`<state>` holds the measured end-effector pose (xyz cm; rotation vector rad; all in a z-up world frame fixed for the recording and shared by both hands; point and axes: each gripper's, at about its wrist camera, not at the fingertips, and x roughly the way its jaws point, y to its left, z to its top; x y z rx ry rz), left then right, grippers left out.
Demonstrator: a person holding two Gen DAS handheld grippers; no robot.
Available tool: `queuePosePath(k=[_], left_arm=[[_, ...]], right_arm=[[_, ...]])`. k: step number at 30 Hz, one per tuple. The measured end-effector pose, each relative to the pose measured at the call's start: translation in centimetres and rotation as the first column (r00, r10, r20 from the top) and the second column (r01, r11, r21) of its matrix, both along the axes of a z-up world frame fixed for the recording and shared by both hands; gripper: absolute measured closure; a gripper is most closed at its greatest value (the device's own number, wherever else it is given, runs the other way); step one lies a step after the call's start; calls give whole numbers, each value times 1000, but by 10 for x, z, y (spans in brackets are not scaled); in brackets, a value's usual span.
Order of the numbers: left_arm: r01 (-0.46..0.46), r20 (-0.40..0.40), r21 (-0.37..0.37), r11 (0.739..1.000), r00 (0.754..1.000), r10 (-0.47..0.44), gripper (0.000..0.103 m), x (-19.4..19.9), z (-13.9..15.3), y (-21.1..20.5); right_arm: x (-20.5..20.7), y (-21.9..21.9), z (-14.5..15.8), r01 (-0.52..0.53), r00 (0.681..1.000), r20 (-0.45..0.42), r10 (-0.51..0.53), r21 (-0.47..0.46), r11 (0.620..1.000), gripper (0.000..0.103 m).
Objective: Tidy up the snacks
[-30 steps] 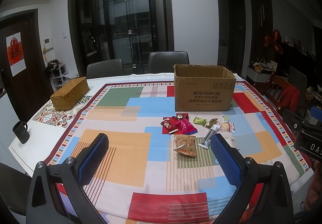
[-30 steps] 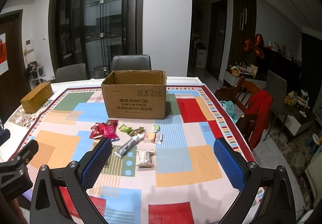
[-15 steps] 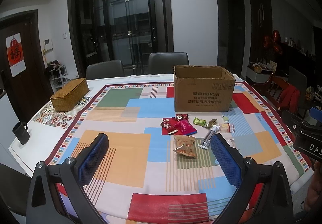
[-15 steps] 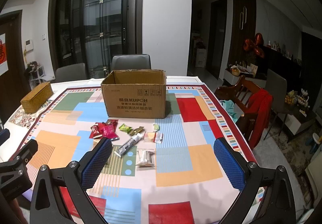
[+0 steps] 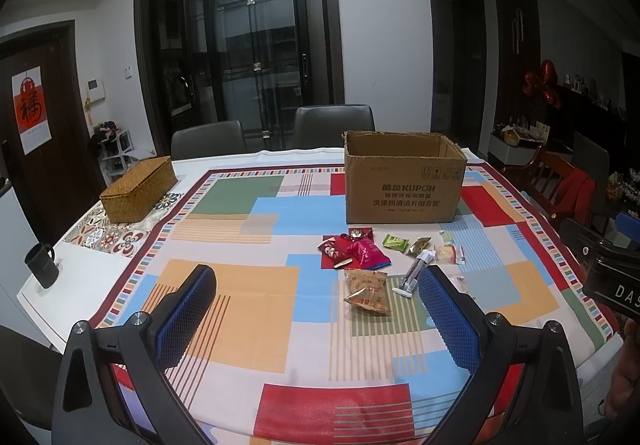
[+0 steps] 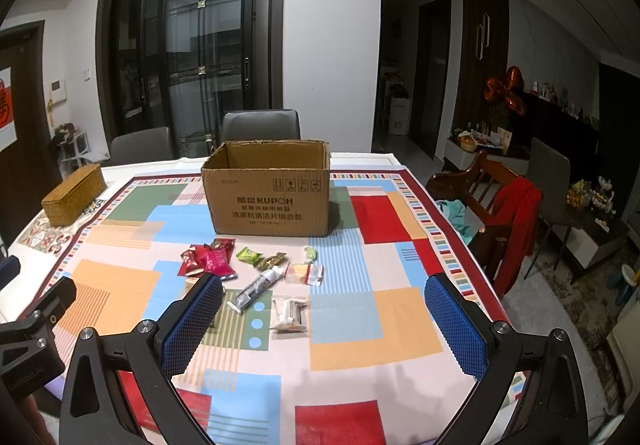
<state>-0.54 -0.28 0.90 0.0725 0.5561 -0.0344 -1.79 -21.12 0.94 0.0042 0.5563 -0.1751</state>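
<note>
An open cardboard box stands on the far half of the patterned tablecloth. In front of it lie several small snack packs: red and pink packets, a green packet, an orange-brown bag, a long silver stick pack and a clear wrapped pack. My left gripper hovers open above the table's near side, short of the snacks. My right gripper is open too, nothing between its fingers.
A woven wicker box sits at the table's far left, and a black mug stands near the left edge. Grey chairs stand behind the table. A wooden chair with a red garment stands off the right side.
Both views have shifted only slightly; the grippers stay open and the snacks and box have not moved.
</note>
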Motion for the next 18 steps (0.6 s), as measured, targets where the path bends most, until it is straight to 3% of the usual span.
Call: queuePosePath(k=[18], left_arm=[[0,5,2,1000,1000,0,0,0,4,-1]], right_arm=[[0,1,1,1,1000,3,-1,0,1000,0]])
